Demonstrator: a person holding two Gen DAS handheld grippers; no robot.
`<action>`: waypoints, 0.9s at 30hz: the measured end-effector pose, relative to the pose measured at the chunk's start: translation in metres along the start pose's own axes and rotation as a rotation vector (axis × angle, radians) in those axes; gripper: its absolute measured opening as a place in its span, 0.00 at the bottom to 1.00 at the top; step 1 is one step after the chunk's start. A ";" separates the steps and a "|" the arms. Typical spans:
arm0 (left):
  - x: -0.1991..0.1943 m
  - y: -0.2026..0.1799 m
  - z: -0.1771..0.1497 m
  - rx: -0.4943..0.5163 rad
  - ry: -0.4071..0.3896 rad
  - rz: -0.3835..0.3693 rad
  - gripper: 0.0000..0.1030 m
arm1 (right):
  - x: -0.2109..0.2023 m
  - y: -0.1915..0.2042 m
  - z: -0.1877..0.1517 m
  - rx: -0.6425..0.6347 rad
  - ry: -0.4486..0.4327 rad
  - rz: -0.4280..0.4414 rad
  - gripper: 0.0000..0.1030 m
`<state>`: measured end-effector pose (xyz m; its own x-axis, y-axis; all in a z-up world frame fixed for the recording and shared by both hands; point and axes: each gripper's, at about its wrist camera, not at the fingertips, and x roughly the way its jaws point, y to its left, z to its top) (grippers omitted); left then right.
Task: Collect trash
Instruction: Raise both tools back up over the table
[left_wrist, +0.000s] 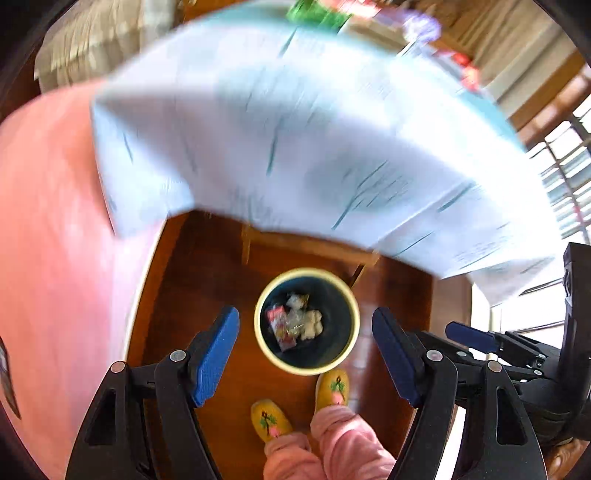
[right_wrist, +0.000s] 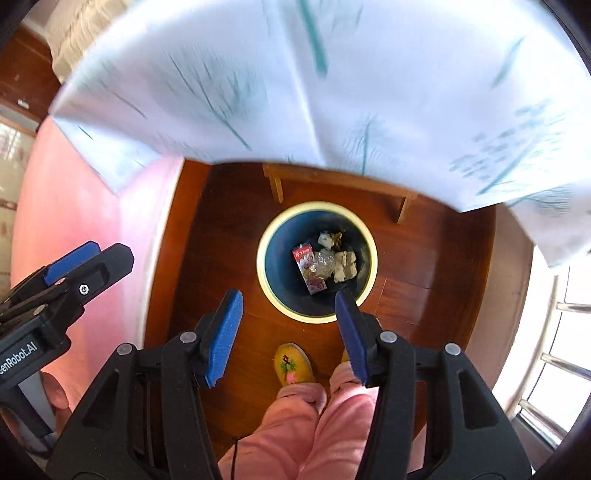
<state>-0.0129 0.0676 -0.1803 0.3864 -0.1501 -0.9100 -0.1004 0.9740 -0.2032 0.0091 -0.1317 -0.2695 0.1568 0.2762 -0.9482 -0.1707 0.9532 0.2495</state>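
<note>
A round trash bin (left_wrist: 352, 314) with a pale rim and dark inside stands on the wooden floor, also in the right wrist view (right_wrist: 371, 258). Inside lie a red wrapper (left_wrist: 277, 326), clear plastic and crumpled white paper (left_wrist: 312, 325); the same trash (right_wrist: 325, 264) shows in the right wrist view. My left gripper (left_wrist: 306, 354) is open and empty, high above the bin. My right gripper (right_wrist: 290, 332) is open and empty above the bin's near rim. The right gripper also shows at the right of the left wrist view (left_wrist: 476, 338), the left one at the left of the right wrist view (right_wrist: 74, 264).
A table draped with a white cloth printed with teal lines (left_wrist: 295, 129) hangs over the far side of the bin (right_wrist: 332, 74). A pink bed or cover (left_wrist: 48, 240) lies left. The person's yellow slippers (left_wrist: 269, 419) and pink trousers (right_wrist: 314, 417) stand below. A window railing (right_wrist: 554, 354) is right.
</note>
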 end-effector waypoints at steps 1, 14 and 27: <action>-0.015 -0.008 0.004 0.018 -0.022 -0.003 0.74 | -0.014 0.001 0.001 0.003 -0.015 0.000 0.48; -0.162 -0.070 0.063 0.131 -0.199 -0.029 0.74 | -0.193 0.018 0.015 0.005 -0.283 -0.013 0.48; -0.230 -0.082 0.125 0.159 -0.289 0.020 0.74 | -0.301 0.013 0.040 0.113 -0.496 -0.038 0.48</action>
<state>0.0214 0.0438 0.0908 0.6323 -0.0986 -0.7684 0.0250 0.9939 -0.1070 -0.0012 -0.1979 0.0273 0.6087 0.2395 -0.7564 -0.0534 0.9636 0.2621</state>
